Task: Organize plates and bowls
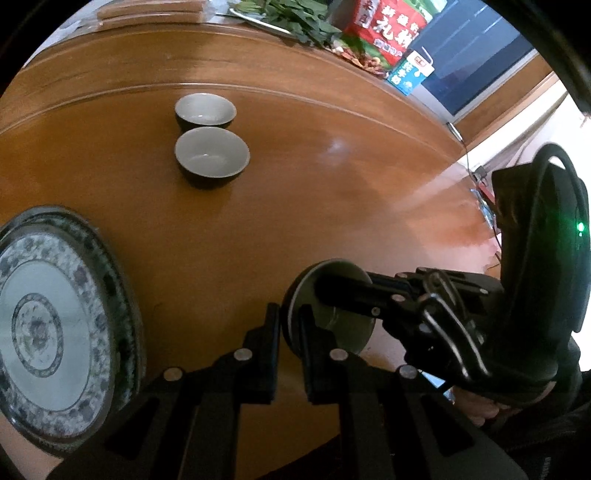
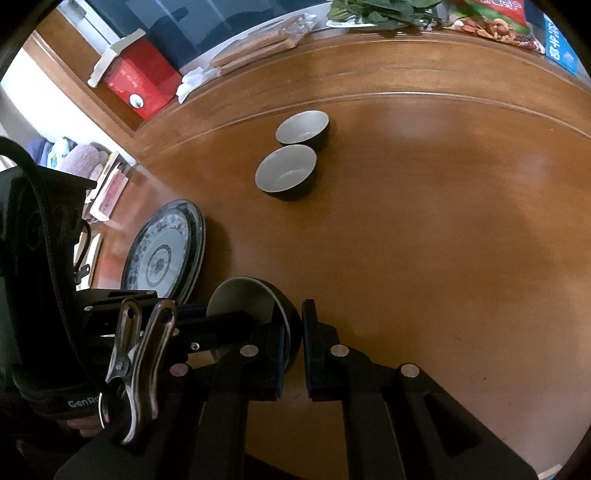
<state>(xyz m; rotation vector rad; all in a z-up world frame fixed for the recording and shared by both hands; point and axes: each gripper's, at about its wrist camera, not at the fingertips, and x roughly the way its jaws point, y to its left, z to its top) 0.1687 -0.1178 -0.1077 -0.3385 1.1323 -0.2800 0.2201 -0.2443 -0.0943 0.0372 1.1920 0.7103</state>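
Both of your grippers pinch the same small dark bowl [image 1: 325, 314], one on each side of its rim. Your left gripper [image 1: 289, 347] has its two black fingers squeezed almost shut on the rim of the bowl closest to it, and your right gripper [image 2: 291, 347] does the same on the other side, with the thin wall of the bowl between its pads. The bowl is dark outside and pale inside, and it sits low over the brown round table [image 1: 332, 206], near the table's closest edge. Just beside it on your left lies a stack of blue and white flowered plates [image 1: 48, 328], flat on the wood. Farther out, near the middle of the table, two more dark bowls [image 1: 212, 157] stand upright, touching each other, one behind the other. At the far edge of the table you can see green leafy vegetables [image 1: 295, 16], a red and green packet [image 1: 384, 29] and a blue and white carton [image 1: 410, 72].
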